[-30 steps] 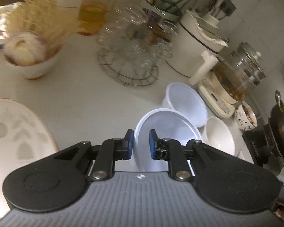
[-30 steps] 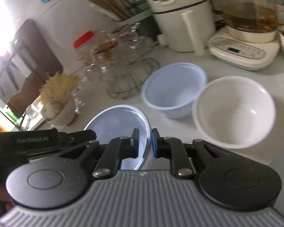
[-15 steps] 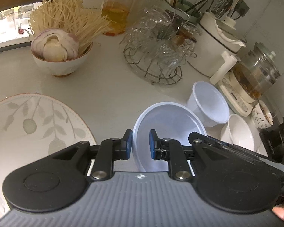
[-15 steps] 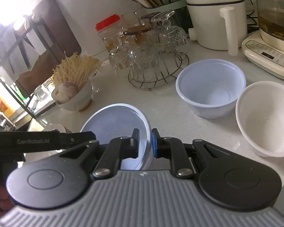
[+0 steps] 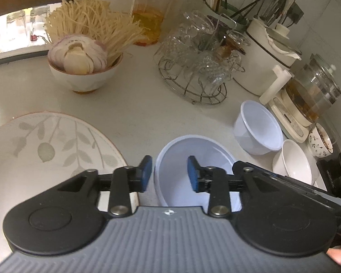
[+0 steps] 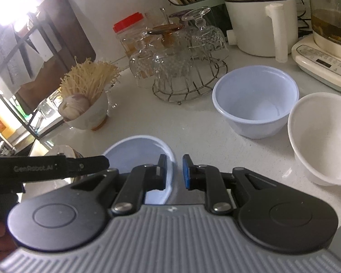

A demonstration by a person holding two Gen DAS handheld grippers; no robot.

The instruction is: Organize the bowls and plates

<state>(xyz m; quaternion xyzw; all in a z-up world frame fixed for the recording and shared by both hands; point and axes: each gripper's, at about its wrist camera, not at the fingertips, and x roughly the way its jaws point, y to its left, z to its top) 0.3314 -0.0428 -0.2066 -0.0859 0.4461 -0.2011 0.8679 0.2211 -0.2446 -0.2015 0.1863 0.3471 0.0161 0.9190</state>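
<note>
A pale blue shallow bowl (image 5: pixel 193 157) rests on the white counter; it also shows in the right wrist view (image 6: pixel 136 152). My left gripper (image 5: pixel 169 175) is open, its fingers on either side of the bowl's left rim. My right gripper (image 6: pixel 174 171) is open, straddling the bowl's right rim. A deeper pale blue bowl (image 6: pixel 254 100) and a white bowl (image 6: pixel 322 136) stand to the right. A leaf-patterned plate (image 5: pixel 45 154) lies at the left.
A bowl of enoki mushrooms and onion (image 5: pixel 84 56), a wire rack of glass cups (image 5: pixel 200 68), a red-lidded jar (image 5: pixel 151 11), a white cooker (image 6: pixel 259 16), a glass kettle (image 6: pixel 329 34) and a small patterned bowl (image 5: pixel 320 140) line the back.
Both grippers have opened and let go of the shallow blue bowl's rim. The bowl has come down onto the counter beside the leaf plate.
</note>
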